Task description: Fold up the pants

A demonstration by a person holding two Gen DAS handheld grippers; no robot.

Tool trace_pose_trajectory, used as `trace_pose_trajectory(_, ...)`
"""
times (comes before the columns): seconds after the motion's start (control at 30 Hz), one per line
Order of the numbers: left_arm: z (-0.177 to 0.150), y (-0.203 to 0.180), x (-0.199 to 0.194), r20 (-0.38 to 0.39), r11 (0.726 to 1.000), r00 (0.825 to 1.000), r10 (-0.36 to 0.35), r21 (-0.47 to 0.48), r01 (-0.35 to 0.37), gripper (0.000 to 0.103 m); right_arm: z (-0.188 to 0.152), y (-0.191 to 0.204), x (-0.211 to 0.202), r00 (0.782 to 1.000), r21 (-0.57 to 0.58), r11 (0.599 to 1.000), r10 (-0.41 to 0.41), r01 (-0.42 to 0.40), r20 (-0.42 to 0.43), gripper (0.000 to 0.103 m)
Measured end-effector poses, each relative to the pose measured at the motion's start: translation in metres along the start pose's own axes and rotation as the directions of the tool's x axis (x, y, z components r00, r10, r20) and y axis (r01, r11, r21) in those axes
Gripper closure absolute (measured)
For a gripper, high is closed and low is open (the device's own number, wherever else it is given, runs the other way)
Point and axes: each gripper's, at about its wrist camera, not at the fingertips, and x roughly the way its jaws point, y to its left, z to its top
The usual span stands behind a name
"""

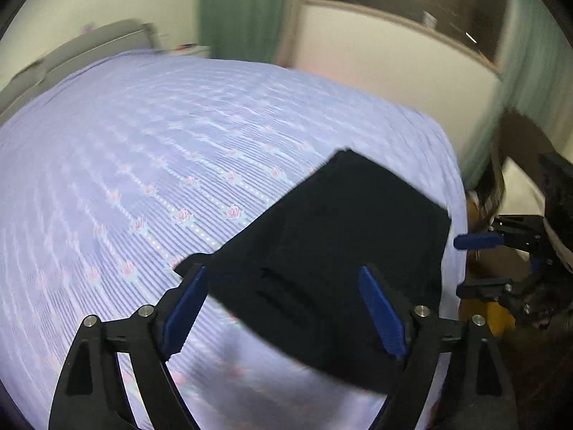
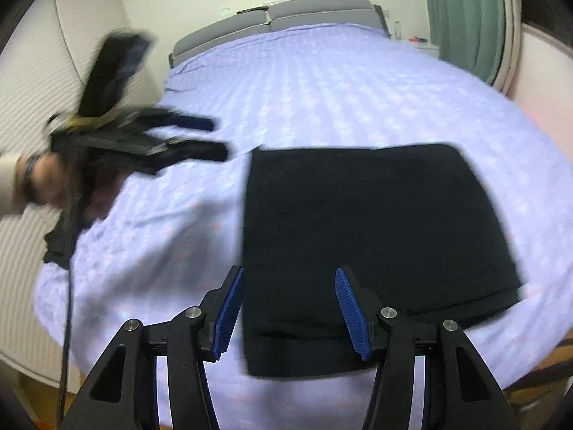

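The black pants (image 2: 372,243) lie folded into a flat rectangle on the lavender bed sheet (image 2: 322,82), near the bed's foot edge. They also show in the left wrist view (image 1: 336,251). My left gripper (image 1: 283,308) is open and empty, raised above the near corner of the pants. It also shows from the side in the right wrist view (image 2: 215,136), held up over the sheet to the left of the pants. My right gripper (image 2: 290,311) is open and empty above the near edge of the pants. It shows at the right in the left wrist view (image 1: 462,265).
A grey headboard (image 2: 286,14) stands at the far end of the bed. Green curtains (image 2: 465,18) hang at the right. A white ribbed panel (image 2: 32,82) is at the left. A brown and yellow object (image 1: 497,286) sits on the floor past the bed's edge.
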Motion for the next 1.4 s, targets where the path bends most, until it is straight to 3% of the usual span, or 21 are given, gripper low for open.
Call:
trace_pose_trajectory(0.03,-0.002,-0.006,0.003,0.004,0.998,0.999,0.034,-0.059,-0.033,0.015,0.005,-0.019,-0.002,1.000,0.000,1.000,0.001,-0.001,-0.011,0.037)
trace_pose_trajectory(0.1,-0.006,-0.014,0.009,-0.002,0.984,0.995,0.100,-0.151,-0.099,0.015,0.015,-0.055,-0.003,1.000,-0.011,1.000,-0.017,0.017,-0.018,0.034)
trace_pose_trajectory(0.17,-0.009,-0.024,0.016,-0.014,0.951,0.978,0.209,-0.228,-0.207,0.015,0.027,-0.085,0.001,0.998,-0.032,0.999,-0.043,0.042,-0.036,0.034)
trace_pose_trajectory(0.27,-0.015,-0.041,0.024,-0.040,0.881,0.933,0.357,-0.318,-0.350,0.015,0.046,-0.127,0.008,0.997,-0.052,0.997,-0.067,0.064,-0.044,0.034)
trace_pose_trajectory(0.33,-0.019,-0.050,0.034,-0.087,0.822,0.893,0.441,-0.361,-0.441,0.014,0.056,-0.145,0.010,0.997,-0.059,0.996,-0.064,0.061,-0.052,0.034)
trace_pose_trajectory(0.4,-0.024,-0.054,0.042,-0.133,0.779,0.870,0.476,-0.395,-0.486,0.013,0.063,-0.161,0.021,0.996,-0.062,0.996,-0.060,0.056,-0.063,0.034)
trace_pose_trajectory(0.63,-0.052,-0.060,0.068,-0.288,0.636,0.830,0.477,-0.538,-0.553,0.013,0.068,-0.197,0.059,0.990,0.026,1.000,0.012,-0.008,-0.143,0.031)
trace_pose_trajectory(0.8,-0.066,-0.058,0.079,-0.351,0.556,0.820,0.452,-0.609,-0.566,0.013,0.069,-0.219,0.085,0.976,0.139,0.988,0.088,-0.061,-0.197,0.031)
trace_pose_trajectory(0.93,-0.079,-0.053,0.082,-0.373,0.497,0.826,0.423,-0.667,-0.555,0.013,0.066,-0.231,0.098,0.962,0.231,0.967,0.159,-0.106,-0.223,0.031)
trace_pose_trajectory(1.13,-0.090,-0.052,0.084,-0.360,0.479,0.857,0.369,-0.717,-0.507,0.013,0.060,-0.231,0.110,0.938,0.239,0.955,0.235,-0.175,-0.254,0.031)
trace_pose_trajectory(1.23,-0.095,-0.056,0.090,-0.346,0.483,0.880,0.325,-0.739,-0.469,0.013,0.055,-0.230,0.115,0.917,0.266,0.938,0.293,-0.222,-0.270,0.031)
trace_pose_trajectory(1.4,-0.102,-0.064,0.093,-0.326,0.485,0.900,0.288,-0.761,-0.431,0.009,0.044,-0.228,0.127,0.872,0.308,0.904,0.389,-0.298,-0.297,0.031)
